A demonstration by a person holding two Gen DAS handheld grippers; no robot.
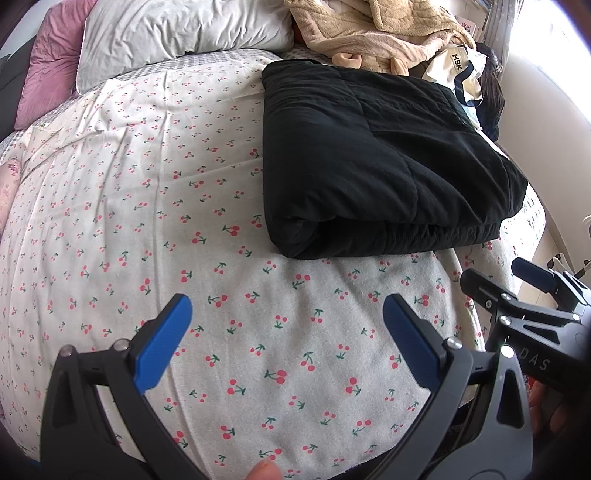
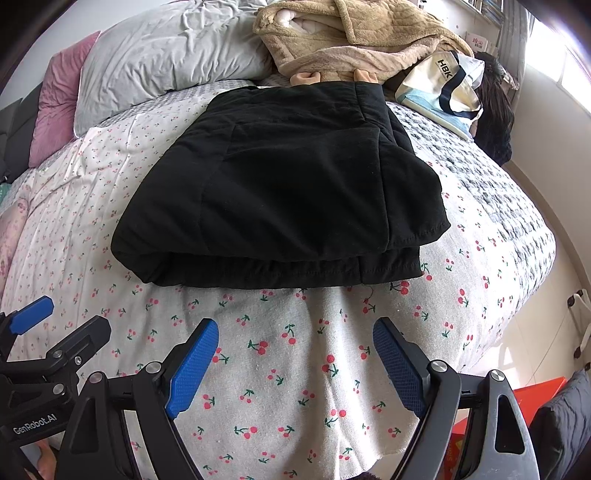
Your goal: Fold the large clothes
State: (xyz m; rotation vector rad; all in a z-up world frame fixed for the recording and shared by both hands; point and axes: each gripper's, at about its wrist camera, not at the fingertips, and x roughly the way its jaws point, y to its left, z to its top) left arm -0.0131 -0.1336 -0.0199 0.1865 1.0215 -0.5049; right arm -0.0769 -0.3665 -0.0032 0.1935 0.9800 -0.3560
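Observation:
A black padded garment [image 1: 373, 166] lies folded into a thick rectangle on the cherry-print bedsheet [image 1: 147, 221]; it also shows in the right wrist view [image 2: 280, 192]. My left gripper [image 1: 288, 314] is open and empty, held above the sheet short of the garment's near edge. My right gripper [image 2: 295, 339] is open and empty, also just in front of that near folded edge. The right gripper shows at the right edge of the left wrist view [image 1: 532, 295]. The left gripper shows at the left of the right wrist view [image 2: 55, 332].
A grey pillow [image 1: 177, 33] and a pink pillow [image 1: 48, 66] lie at the head of the bed. A beige fleece robe [image 2: 351, 37], a white HBK tote bag [image 2: 447, 88] and dark clothing [image 2: 495, 110] lie behind the garment. A red box [image 2: 535, 398] sits beside the bed.

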